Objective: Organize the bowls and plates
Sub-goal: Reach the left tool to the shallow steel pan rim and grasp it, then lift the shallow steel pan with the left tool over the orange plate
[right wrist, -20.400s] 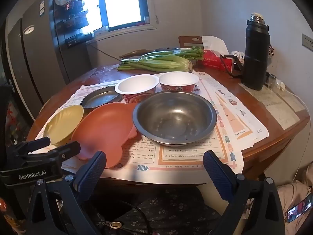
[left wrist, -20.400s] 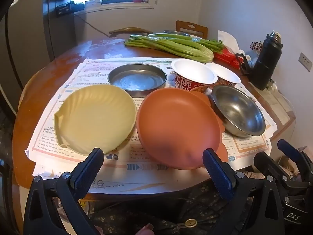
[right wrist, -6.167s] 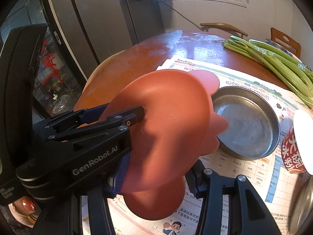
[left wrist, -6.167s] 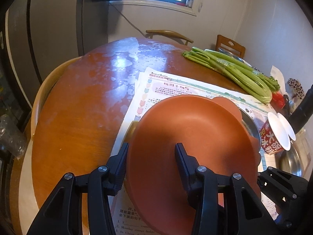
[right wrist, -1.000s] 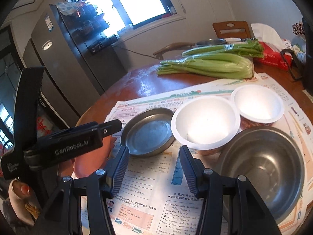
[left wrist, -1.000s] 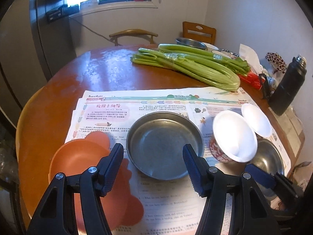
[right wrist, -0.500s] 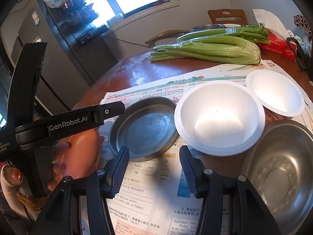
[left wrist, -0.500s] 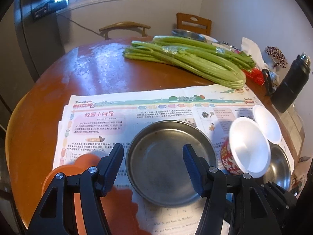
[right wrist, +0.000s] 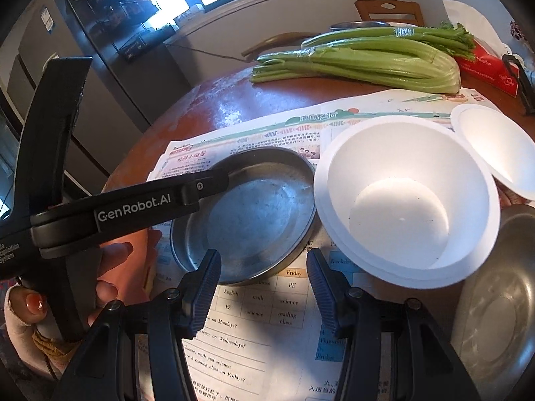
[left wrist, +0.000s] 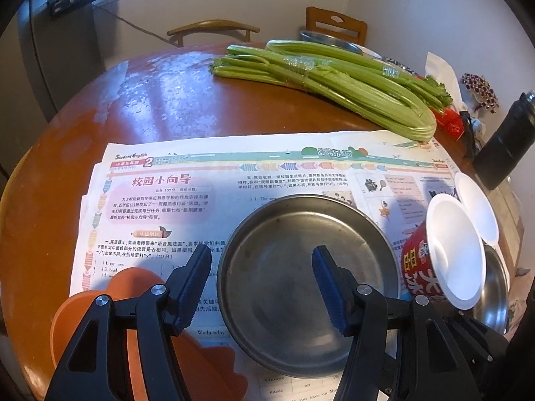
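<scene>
A shallow steel plate (left wrist: 277, 300) (right wrist: 247, 214) lies on the newspaper. My left gripper (left wrist: 261, 250) hovers open over the plate's left part, one finger outside the rim and one over the inside, with nothing held. An orange plate (left wrist: 127, 280) lies at the lower left under that gripper. My right gripper (right wrist: 263, 254) hangs over the newspaper just in front of the steel plate, its jaws narrowly apart and empty. A white paper bowl with a red side (left wrist: 448, 250) (right wrist: 401, 207) stands right of the plate. Beside it are a second white bowl (right wrist: 495, 147) and a steel bowl (right wrist: 495, 317).
Newspaper sheets (left wrist: 167, 200) cover the near half of the round wooden table (left wrist: 150, 100). Celery bunches (left wrist: 334, 83) lie at the back, with a red tissue box (right wrist: 485, 67) and a black flask (left wrist: 508, 143) at the right. A hand (right wrist: 110, 267) holds the left gripper's handle. Chairs (left wrist: 334, 23) stand behind.
Both grippers have moved forward and down towards the steel plate and the white bowl, which now look larger. The orange plate has slipped to the lower left of the left view.
</scene>
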